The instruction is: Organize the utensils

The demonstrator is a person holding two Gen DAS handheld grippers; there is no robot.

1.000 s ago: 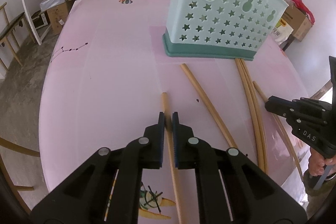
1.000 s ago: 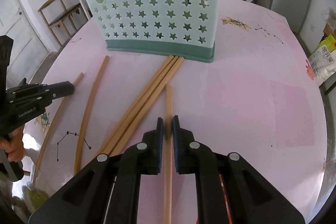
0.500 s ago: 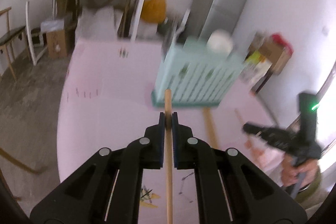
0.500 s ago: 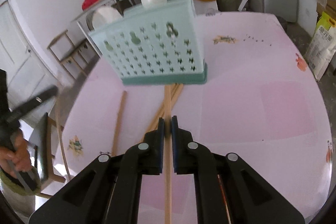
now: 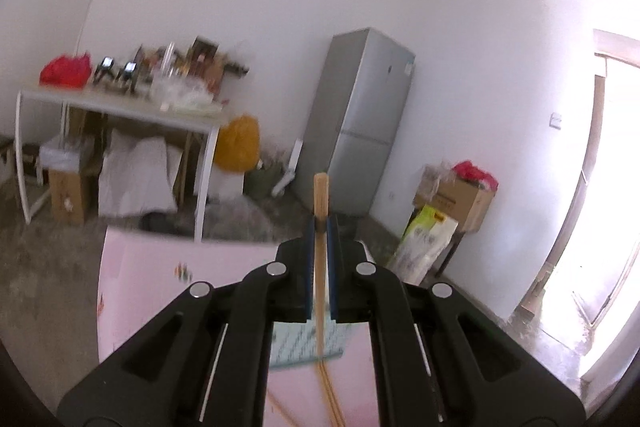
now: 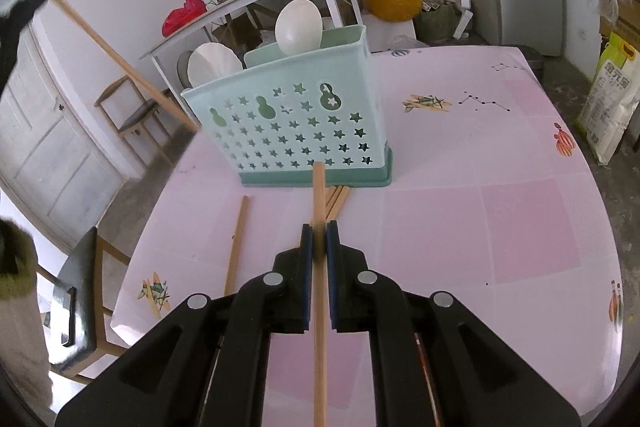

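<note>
Both grippers are clamped on a chopstick each, and the move to come turns on how each stick's long axis lines up with the open top of the mint-green holder [image 6: 298, 131].

The right gripper [image 6: 319, 233] has its jaws together on the right-hand chopstick [image 6: 319, 195], which runs straight ahead along the fingers, its far tip pointing at the low front wall of the holder just above the base. The holder stands upright on the pink table [image 6: 500, 227], ahead of this gripper and close to it (2 white spoon-like utensils already stand inside). As I judge it, the stick must swing towards vertical and rise above the rim before it can drop in.

The left gripper [image 5: 319, 227] is closed on the left-hand chopstick [image 5: 321, 195], held high and near level, aimed at the far wall and the fridge [image 5: 360, 119]; the holder shows only as a blurred patch below the fingers. In the right wrist view that stick slants across the upper left, well apart from the holder. The right hand looks nearer the target. Loose chopsticks [image 6: 237, 239] remain on the table in front of the holder.
</note>
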